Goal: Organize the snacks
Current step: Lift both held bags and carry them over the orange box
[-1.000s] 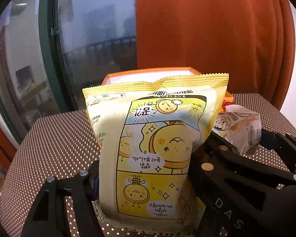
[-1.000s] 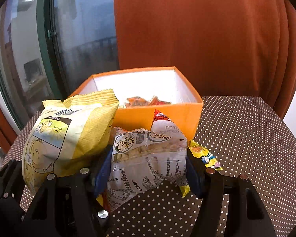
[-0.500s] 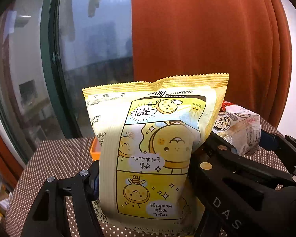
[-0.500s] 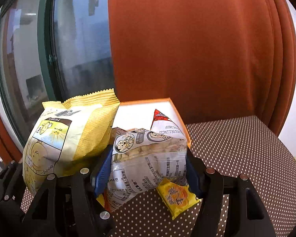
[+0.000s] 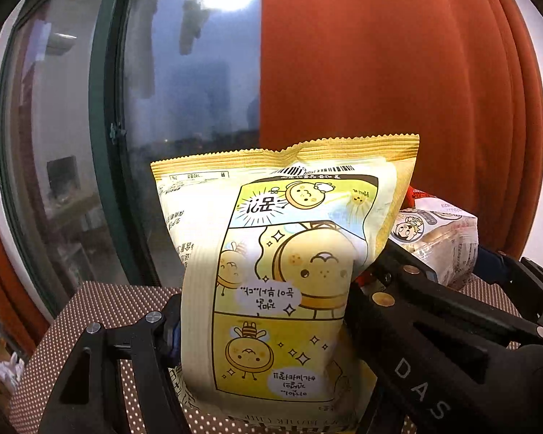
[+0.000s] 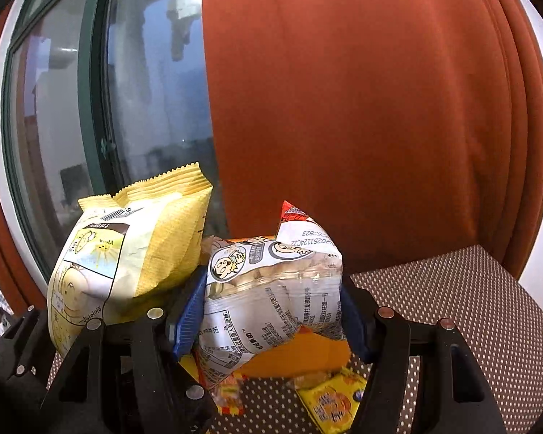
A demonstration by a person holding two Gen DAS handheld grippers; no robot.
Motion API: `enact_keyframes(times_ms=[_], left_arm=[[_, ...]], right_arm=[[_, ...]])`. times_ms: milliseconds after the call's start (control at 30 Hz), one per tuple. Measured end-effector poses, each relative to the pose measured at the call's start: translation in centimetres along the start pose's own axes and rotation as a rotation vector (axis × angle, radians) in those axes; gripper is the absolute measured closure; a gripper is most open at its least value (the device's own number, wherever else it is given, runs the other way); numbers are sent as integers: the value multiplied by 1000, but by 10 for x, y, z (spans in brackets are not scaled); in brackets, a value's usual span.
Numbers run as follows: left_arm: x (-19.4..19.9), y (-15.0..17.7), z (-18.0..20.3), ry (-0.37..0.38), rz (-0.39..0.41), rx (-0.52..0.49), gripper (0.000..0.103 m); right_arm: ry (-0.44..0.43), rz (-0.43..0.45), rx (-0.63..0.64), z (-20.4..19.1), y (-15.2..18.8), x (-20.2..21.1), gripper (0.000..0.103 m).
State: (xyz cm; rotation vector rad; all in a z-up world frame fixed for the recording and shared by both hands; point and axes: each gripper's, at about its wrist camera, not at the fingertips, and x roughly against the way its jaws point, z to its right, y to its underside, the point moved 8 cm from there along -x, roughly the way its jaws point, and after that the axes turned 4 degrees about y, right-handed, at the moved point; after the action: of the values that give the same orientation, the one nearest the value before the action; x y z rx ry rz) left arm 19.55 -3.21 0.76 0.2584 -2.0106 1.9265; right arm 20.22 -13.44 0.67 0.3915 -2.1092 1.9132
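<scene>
My left gripper [image 5: 264,329] is shut on a tall yellow cartoon snack bag [image 5: 282,275], held upright above the dotted table [image 5: 101,311]. The same yellow bag [image 6: 126,253] shows at the left of the right wrist view. My right gripper [image 6: 271,314] is shut on a clear-and-white snack packet with cartoon faces [image 6: 271,289], also seen as the packet [image 5: 438,238] at the right of the left wrist view. The orange box [image 6: 300,354] is mostly hidden behind and below the packet. Small yellow packets [image 6: 333,398] lie on the table beneath.
A rust-orange curtain [image 6: 362,108] hangs behind the table, with a dark window in a green frame [image 5: 105,126] to its left. The dotted tablecloth [image 6: 470,307] extends to the right, ending at an edge near a white wall.
Both grippers have risen with their snacks still held. The orange box has sunk low in both views and is now almost hidden. More curtain and window fill the frames.
</scene>
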Motion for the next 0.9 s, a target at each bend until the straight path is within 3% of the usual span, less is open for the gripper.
enact_keyframes(times_ms=[533,767,900], left_arm=[[-45,-21,-6,-27,16,61,31],[-80,-18,-13,-57,-10,52,32],[-104,-9,-15,-38,-47,72,31]], right_arm=[[-37,4,24,-13,-28,-51,35],[-63,-5,3,-14,-29,-85,34],[-49,-45,12,-10,-21,-108,35]])
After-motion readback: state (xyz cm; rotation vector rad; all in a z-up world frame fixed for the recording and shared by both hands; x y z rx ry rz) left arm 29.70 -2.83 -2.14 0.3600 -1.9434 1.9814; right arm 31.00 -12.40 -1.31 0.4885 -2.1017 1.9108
